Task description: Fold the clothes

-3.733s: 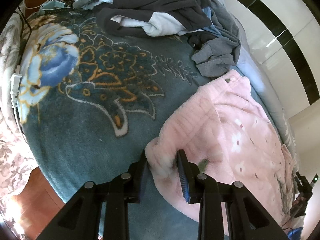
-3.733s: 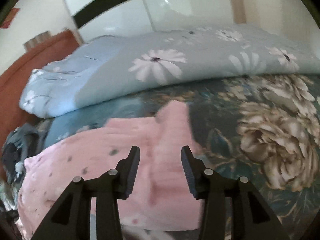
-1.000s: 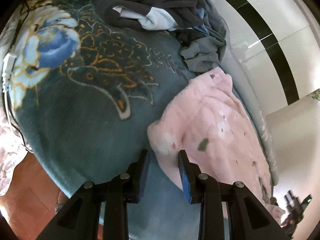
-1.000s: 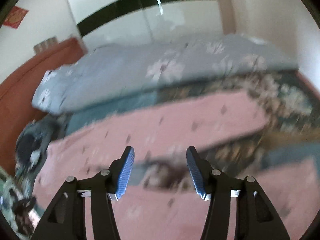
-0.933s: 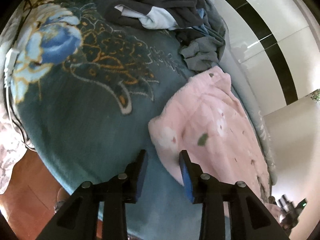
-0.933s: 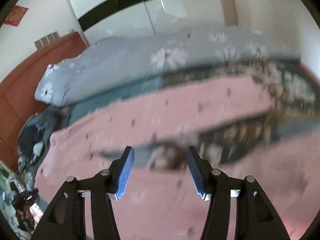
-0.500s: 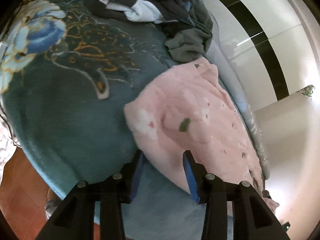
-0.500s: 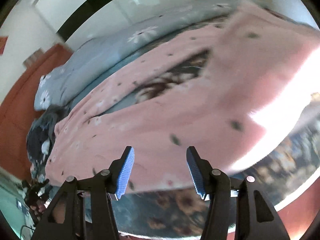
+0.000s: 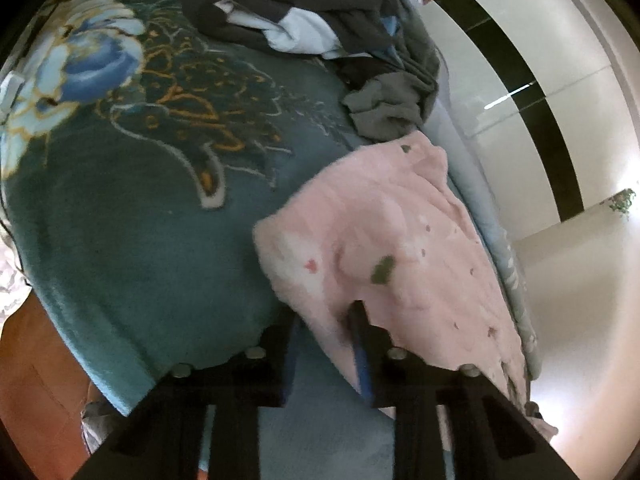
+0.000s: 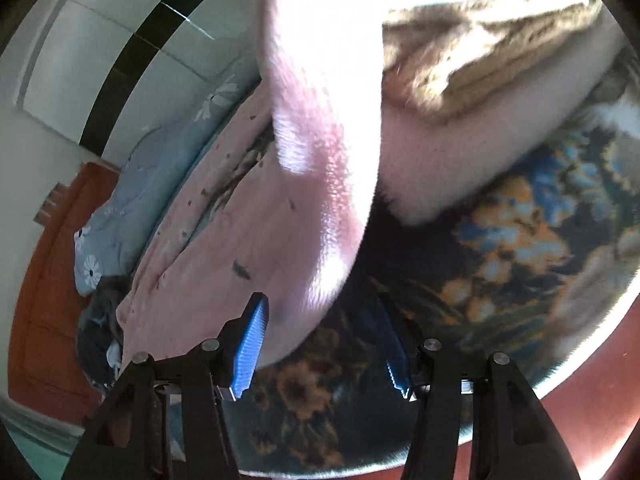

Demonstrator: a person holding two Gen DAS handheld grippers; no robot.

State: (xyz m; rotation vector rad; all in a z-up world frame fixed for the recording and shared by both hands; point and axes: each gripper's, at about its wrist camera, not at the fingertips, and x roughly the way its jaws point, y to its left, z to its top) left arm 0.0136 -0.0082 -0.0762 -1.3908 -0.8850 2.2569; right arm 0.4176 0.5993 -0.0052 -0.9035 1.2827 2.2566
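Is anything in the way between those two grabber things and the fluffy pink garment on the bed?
Nothing visible. The left gripper is closing on the fluffy pink garment's edge; the right gripper stands open at its hem.

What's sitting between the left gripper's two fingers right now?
In the left wrist view, the near edge of the pink fleece garment lies between the fingers of the left gripper, whose jaws are closing on it. Under it is the teal floral blanket.

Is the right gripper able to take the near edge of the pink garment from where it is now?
Probably yes. The right gripper stands open, and the pink garment has its edge partly between the fingers already. Nothing blocks the way; only the floral blanket lies underneath.
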